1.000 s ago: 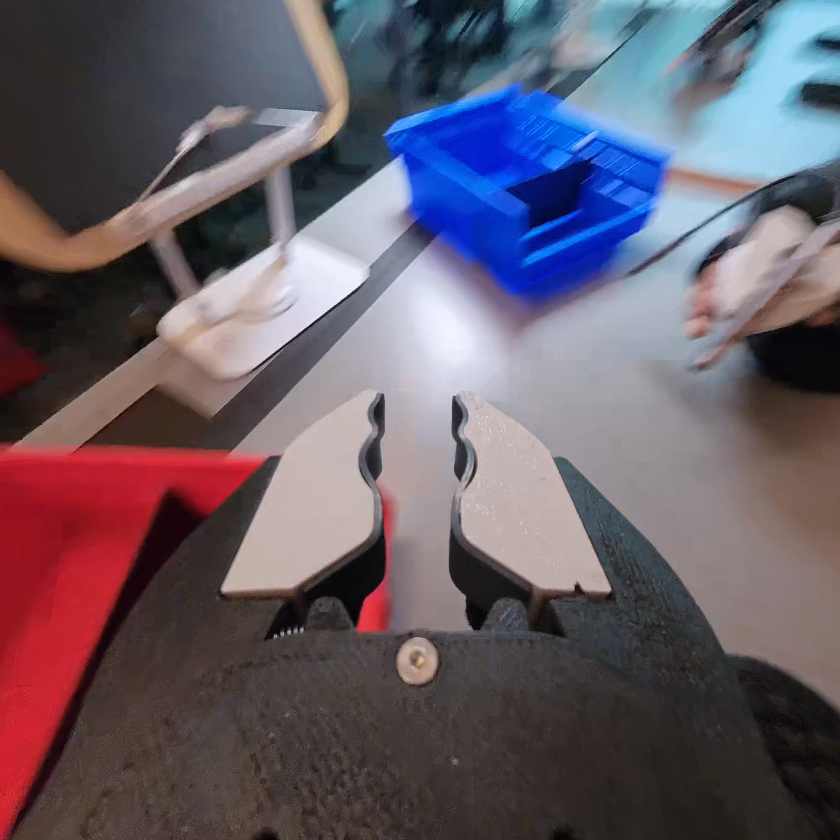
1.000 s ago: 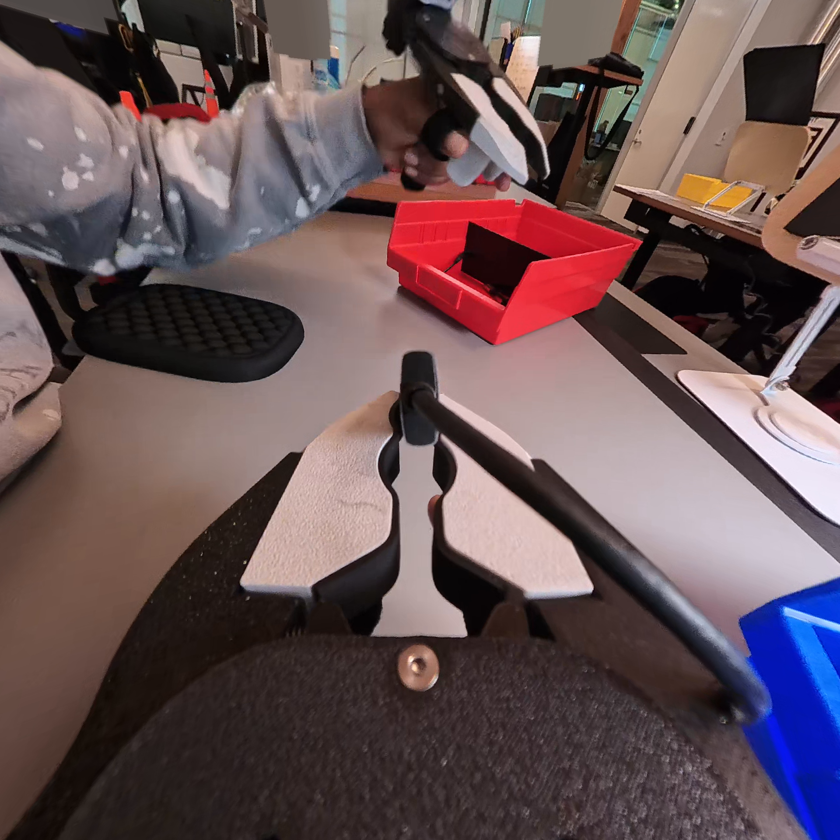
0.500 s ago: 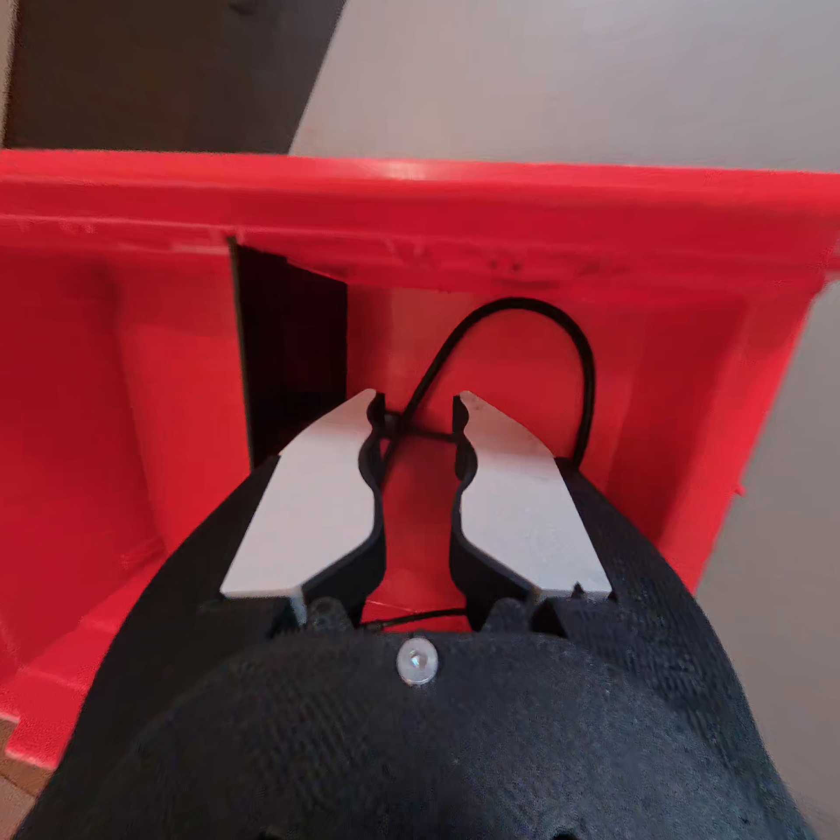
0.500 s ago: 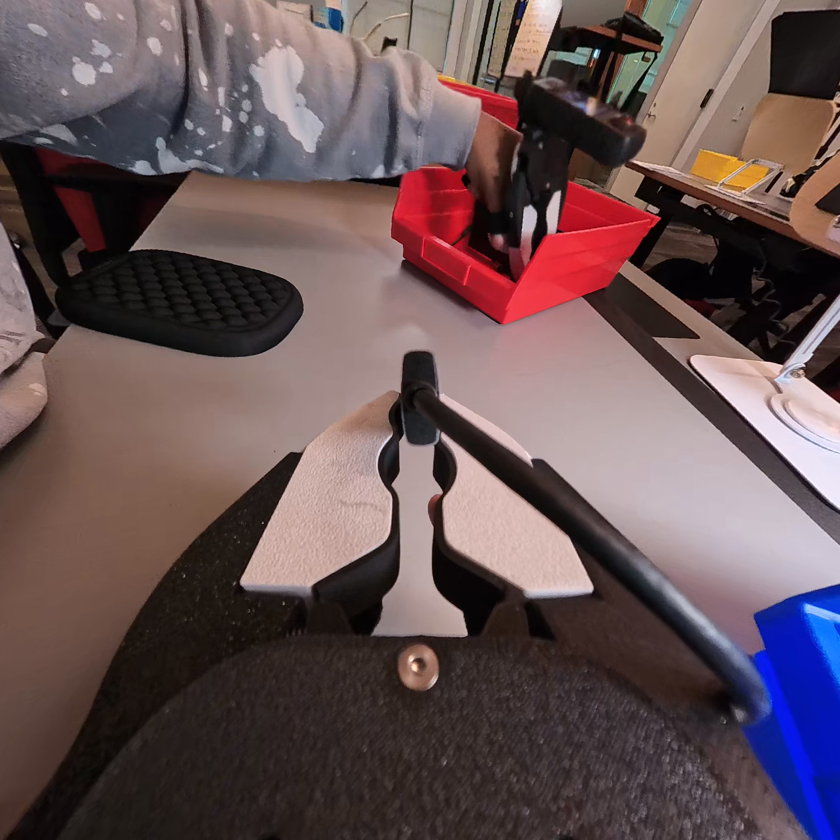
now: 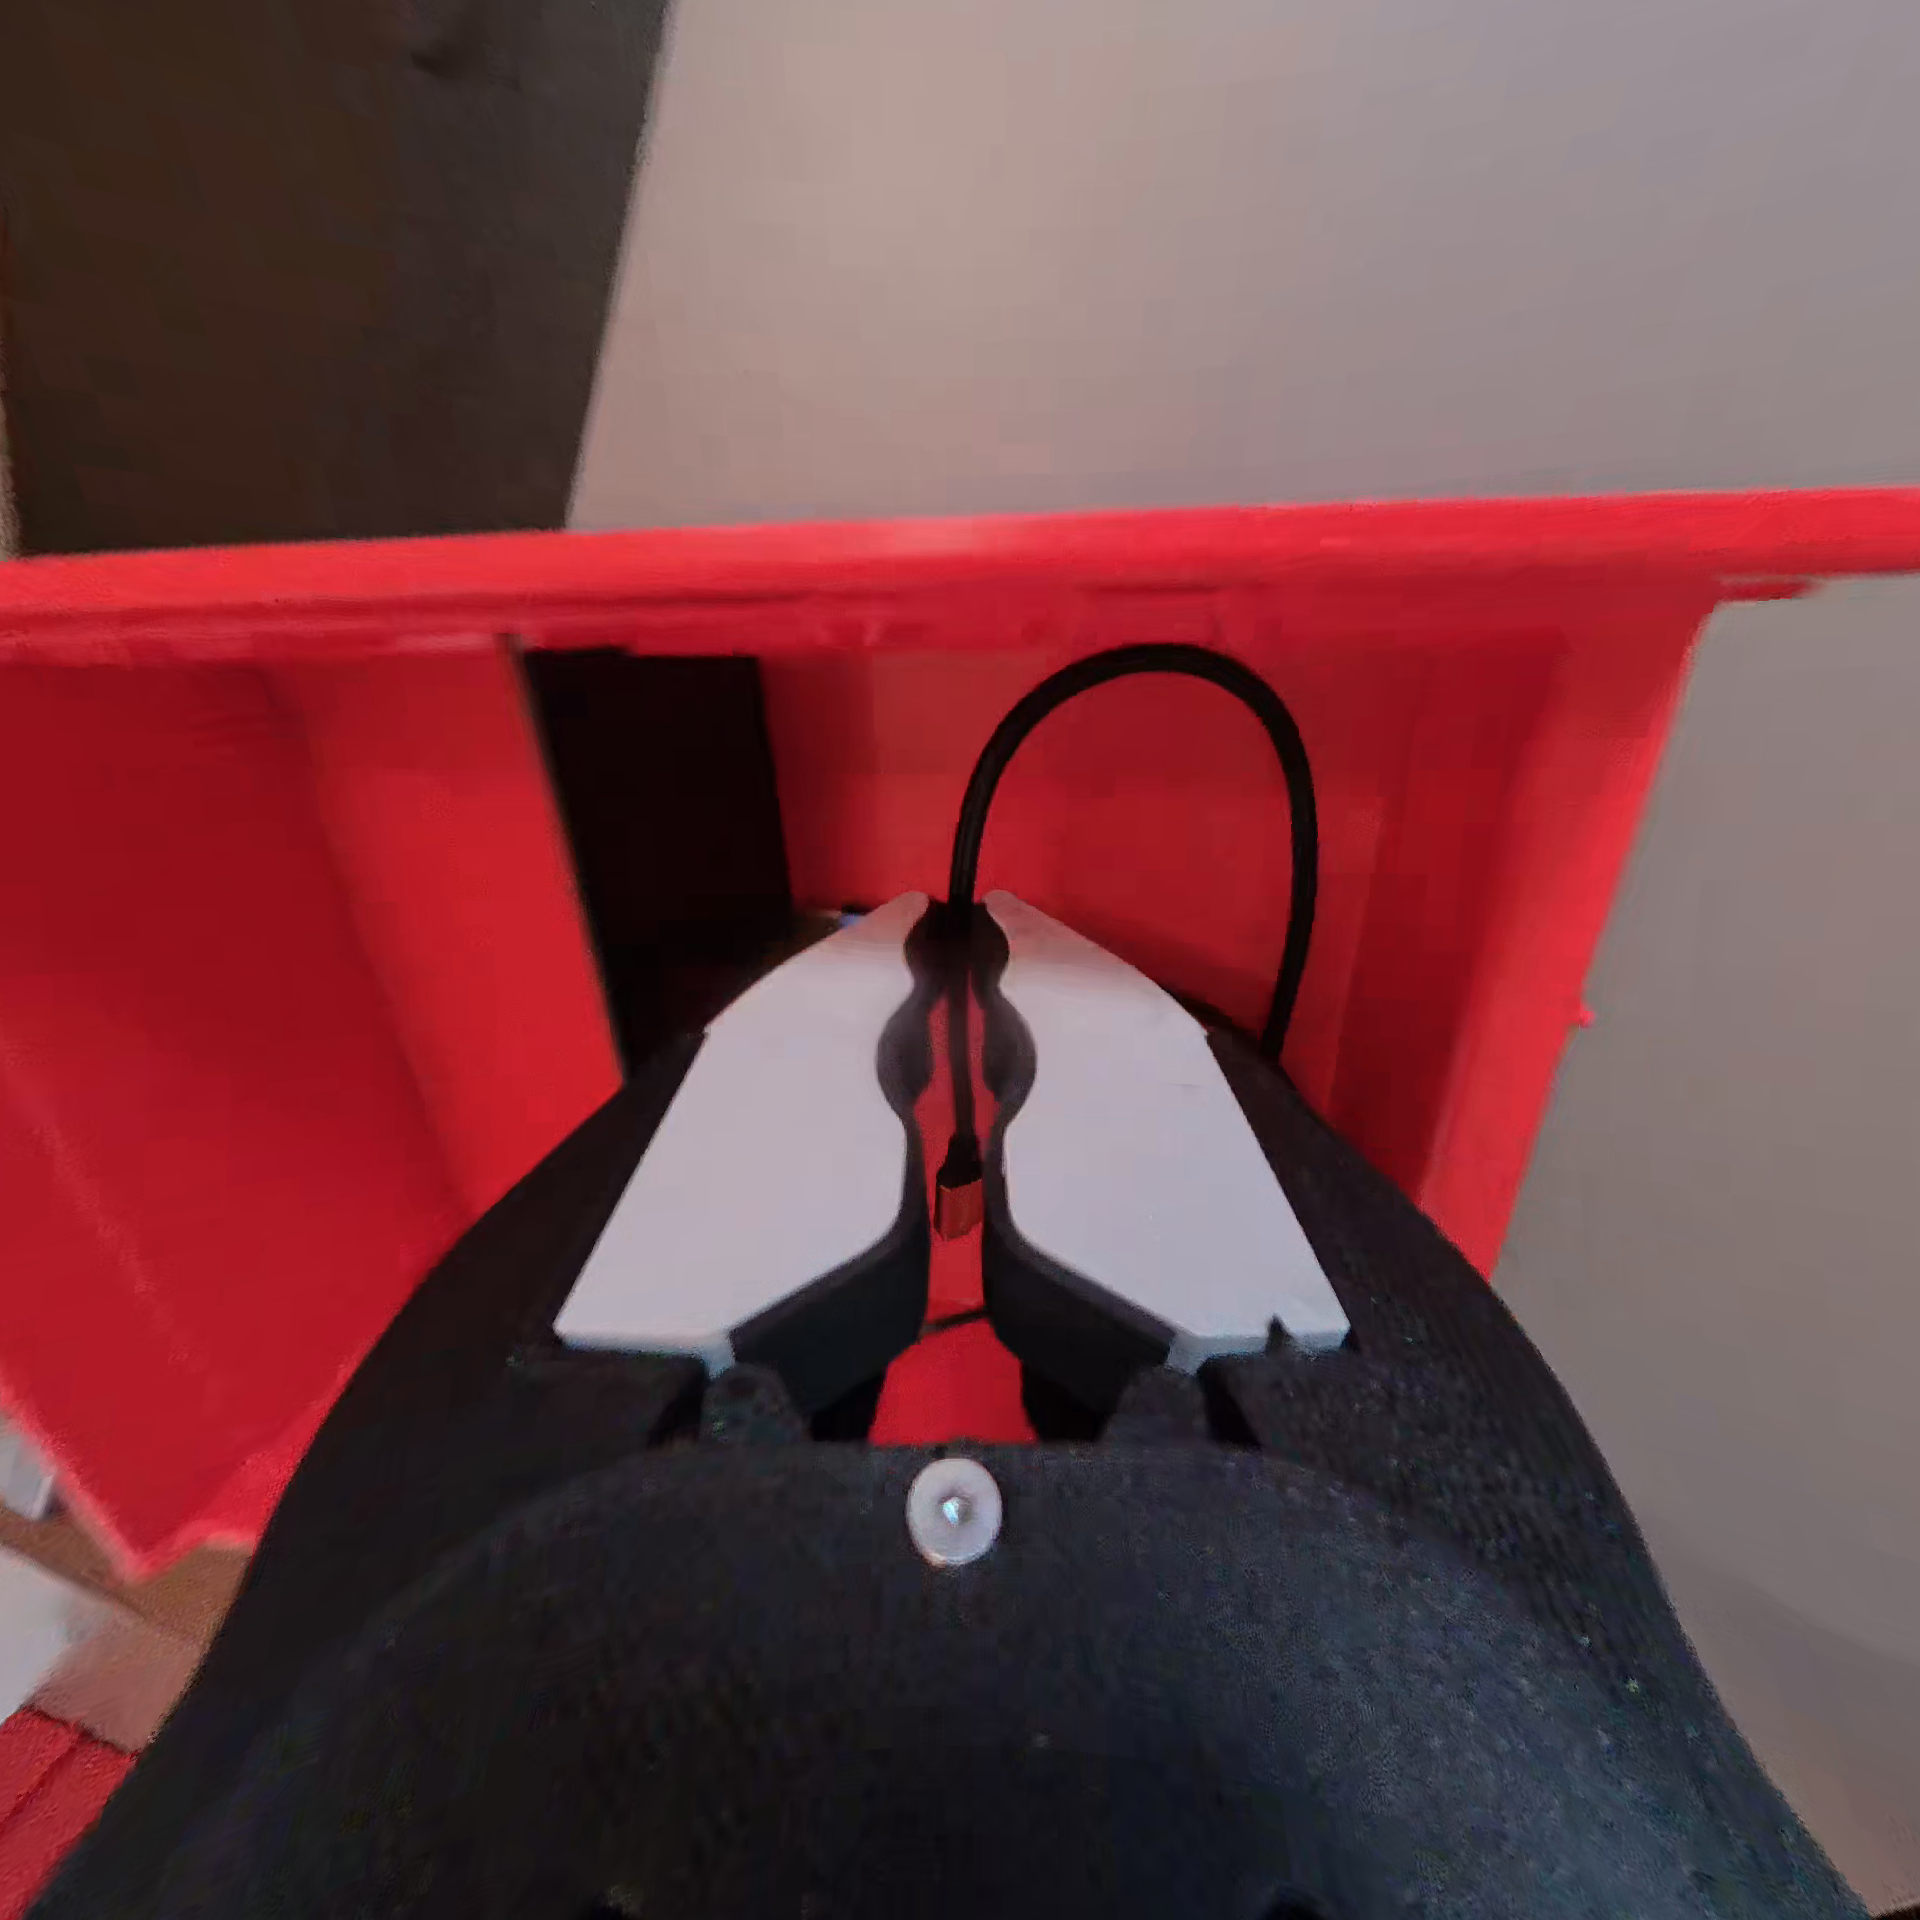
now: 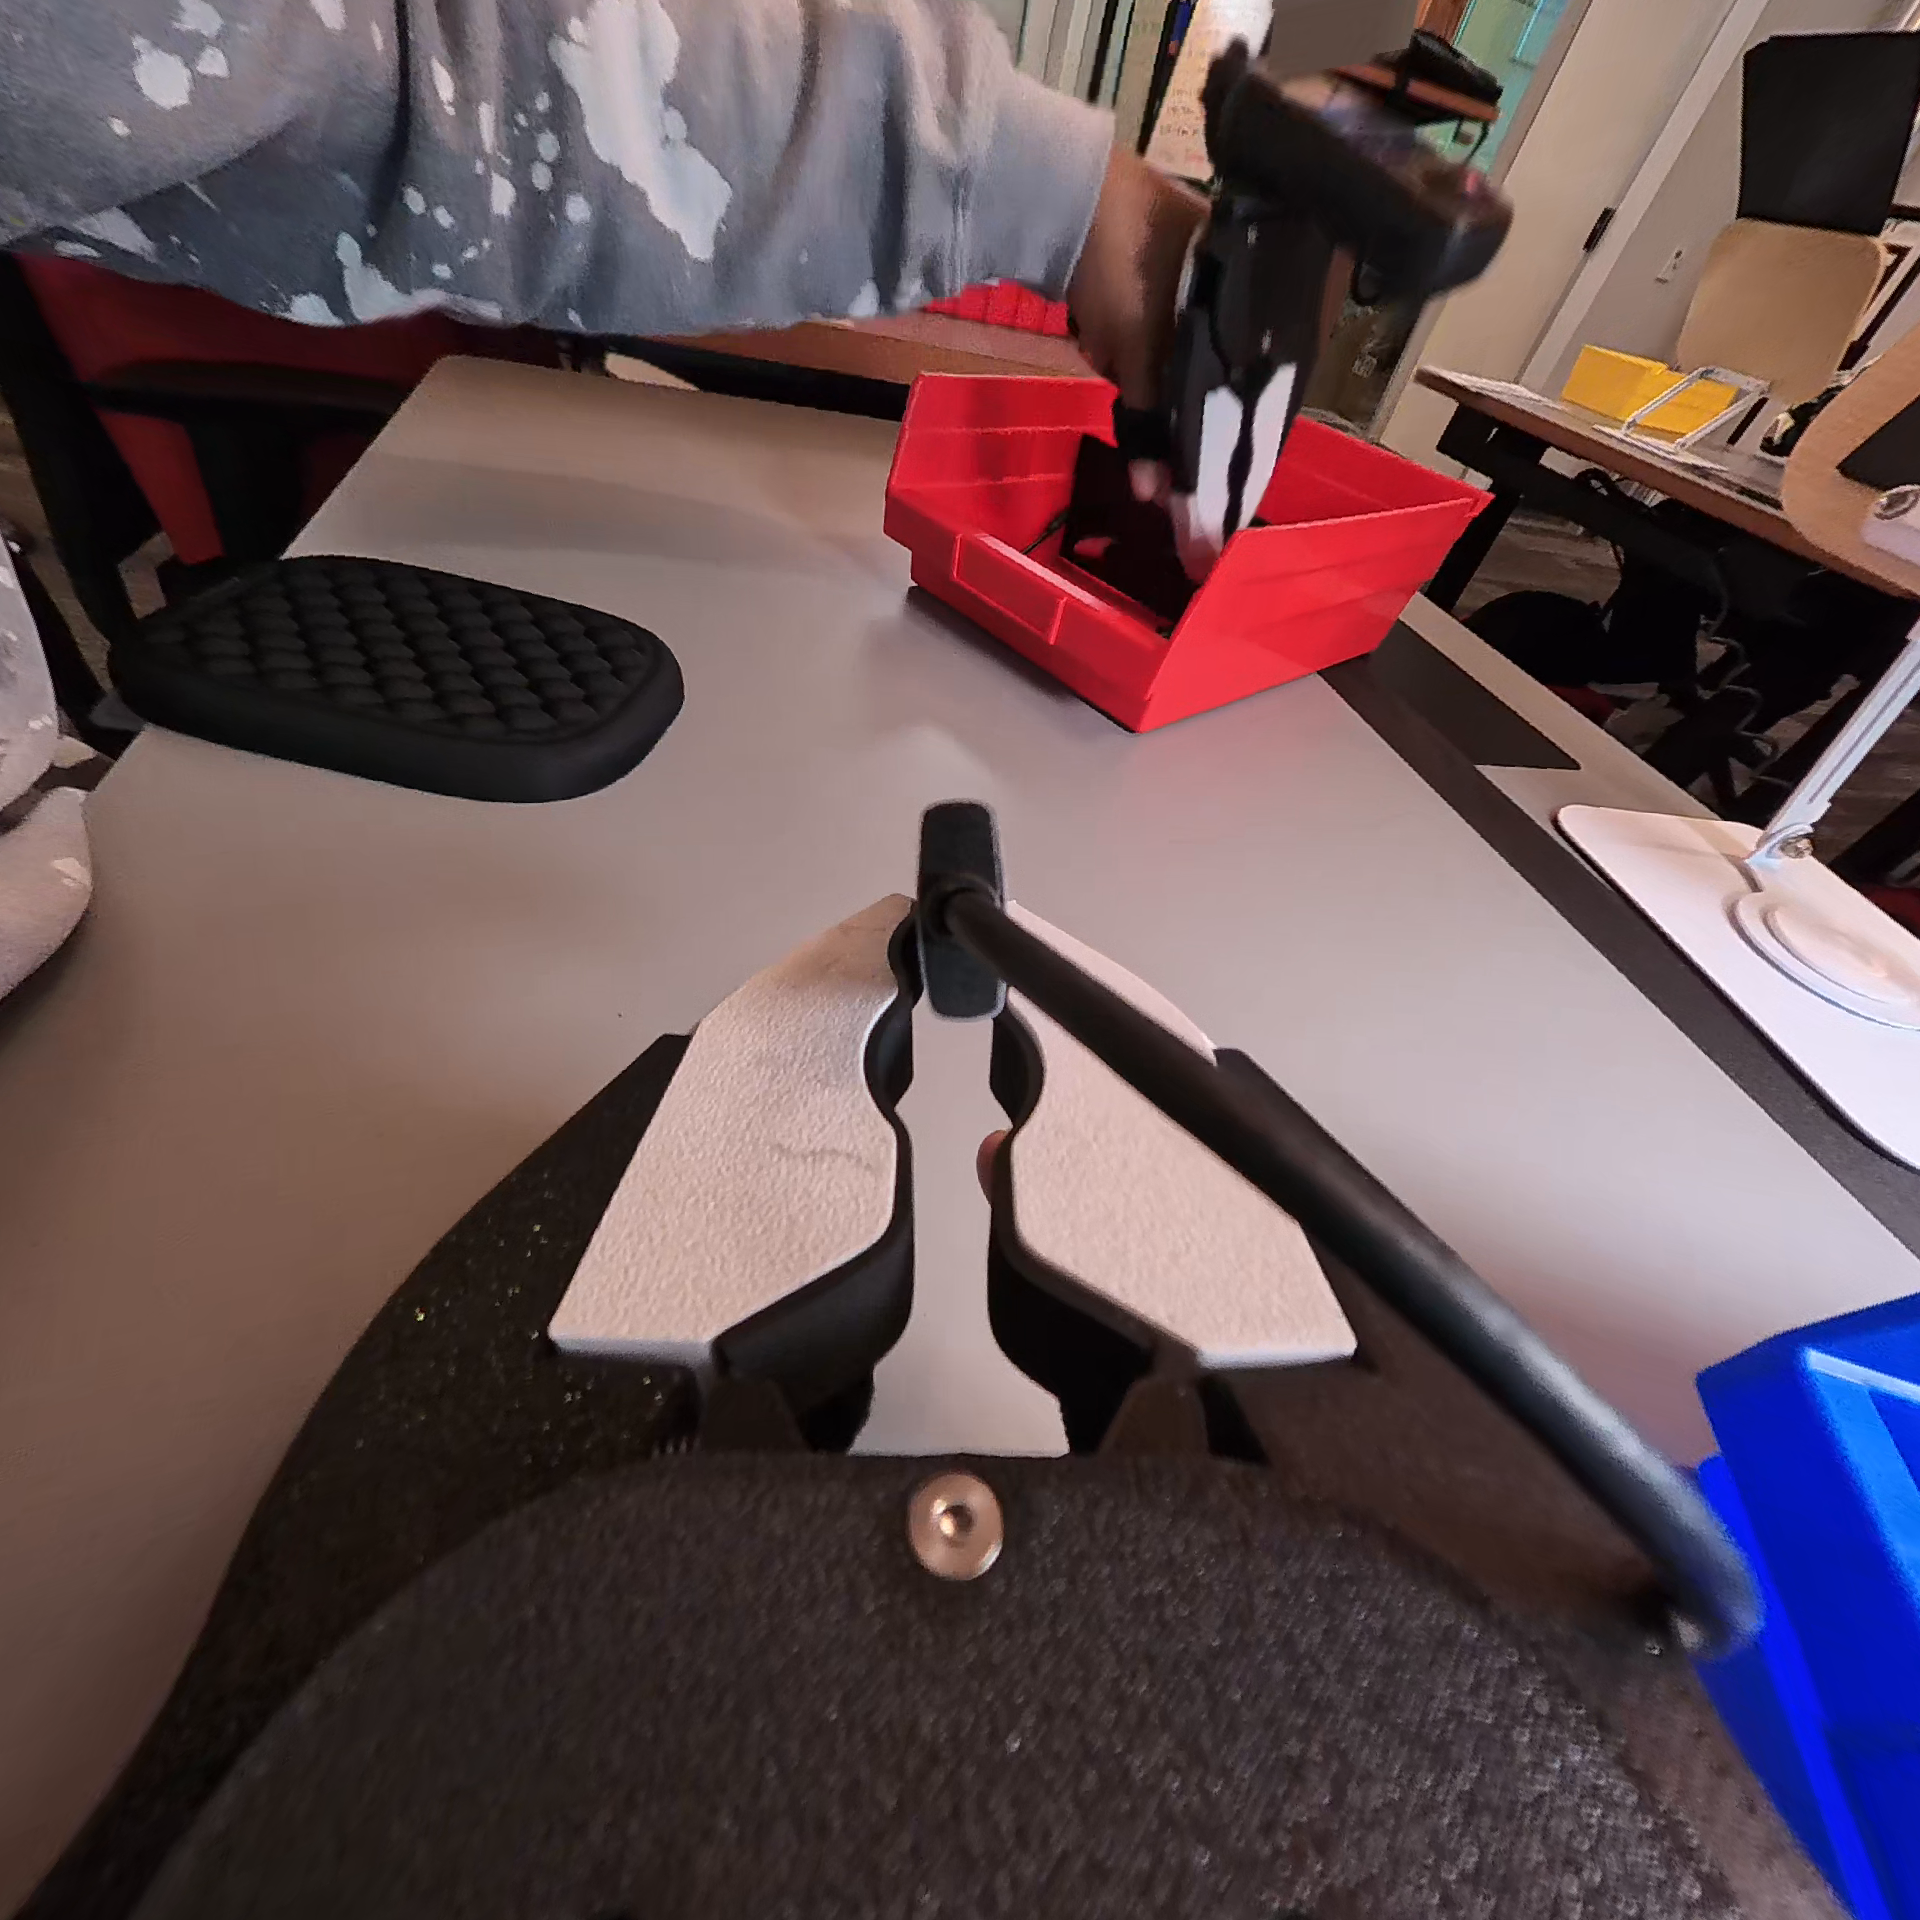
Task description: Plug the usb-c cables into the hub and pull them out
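Observation:
In the left wrist view my left gripper (image 5: 956, 914) is inside the red bin (image 5: 935, 582), pointing down. It is shut on a thin black cable (image 5: 1143, 655) that loops up from the fingertips and back down at the right. The cable's small metal plug end (image 5: 956, 1195) hangs between the fingers. In the right wrist view my right gripper (image 6: 956, 925) is shut on the black plug (image 6: 961, 842) of a thick black cable (image 6: 1247, 1122) and holds it above the grey table (image 6: 520, 987). The left gripper (image 6: 1210, 530) also shows there, in the red bin (image 6: 1299, 623).
A black divider (image 5: 665, 790) stands in the red bin. A blue bin (image 6: 1829, 1507) is at the lower right, where the thick cable runs. A black textured pad (image 6: 395, 665) lies at the left, a white lamp base (image 6: 1766, 935) at the right. A sleeved arm (image 6: 520, 156) crosses above. Left tips to right tips: about 35 cm.
My left gripper swung from over the table down into the red bin and closed on the thin black cable. My right gripper kept its hold on the black plug.

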{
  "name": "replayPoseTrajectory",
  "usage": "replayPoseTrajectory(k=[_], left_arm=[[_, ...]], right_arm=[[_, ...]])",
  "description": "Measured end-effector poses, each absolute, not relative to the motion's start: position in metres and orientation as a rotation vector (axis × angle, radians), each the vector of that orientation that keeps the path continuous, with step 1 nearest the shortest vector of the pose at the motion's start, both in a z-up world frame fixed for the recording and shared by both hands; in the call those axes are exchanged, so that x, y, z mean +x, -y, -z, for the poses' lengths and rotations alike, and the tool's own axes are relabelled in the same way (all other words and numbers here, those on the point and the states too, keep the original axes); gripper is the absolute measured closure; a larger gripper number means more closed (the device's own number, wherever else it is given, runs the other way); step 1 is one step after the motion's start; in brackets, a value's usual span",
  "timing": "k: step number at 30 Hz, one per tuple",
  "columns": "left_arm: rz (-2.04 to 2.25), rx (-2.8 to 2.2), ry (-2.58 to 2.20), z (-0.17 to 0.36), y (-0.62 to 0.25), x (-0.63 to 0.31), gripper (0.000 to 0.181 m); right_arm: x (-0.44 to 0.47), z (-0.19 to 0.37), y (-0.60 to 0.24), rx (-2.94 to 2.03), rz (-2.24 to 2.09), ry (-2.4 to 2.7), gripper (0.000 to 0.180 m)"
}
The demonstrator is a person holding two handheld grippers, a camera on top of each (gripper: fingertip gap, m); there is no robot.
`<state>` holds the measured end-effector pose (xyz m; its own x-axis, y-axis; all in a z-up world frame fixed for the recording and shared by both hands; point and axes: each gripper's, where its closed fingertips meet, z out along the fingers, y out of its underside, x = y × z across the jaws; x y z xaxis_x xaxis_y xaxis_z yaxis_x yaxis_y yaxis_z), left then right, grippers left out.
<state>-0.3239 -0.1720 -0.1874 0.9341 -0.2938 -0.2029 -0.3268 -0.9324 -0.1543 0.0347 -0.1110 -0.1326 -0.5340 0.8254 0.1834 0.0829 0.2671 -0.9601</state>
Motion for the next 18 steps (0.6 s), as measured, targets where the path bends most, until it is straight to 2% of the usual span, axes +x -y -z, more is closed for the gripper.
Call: replayPoseTrajectory(k=[1,6,11,14,18], left_arm=[[-0.289,-2.878,-0.448,0.172,0.173,-0.325,0.176],[-0.343,-2.644,-0.319,0.077,0.174,-0.316,0.176],[-0.028,-2.206,-0.202,-0.006,0.162,-0.248,0.176],[0.167,-1.999,-0.214,-0.009,0.158,-0.196,0.177],[0.410,-1.730,-0.282,0.020,0.151,-0.128,0.177]], right_arm=[[0.035,0.132,0.111,-0.825,-1.322,1.825,0.171],[0.034,0.130,0.111,-0.830,-1.315,1.810,0.171],[0.033,0.123,0.107,-0.844,-1.330,1.763,0.171],[0.033,0.116,0.100,-0.861,-1.344,1.715,0.171],[0.034,0.109,0.085,-0.910,-1.360,1.633,0.171]])
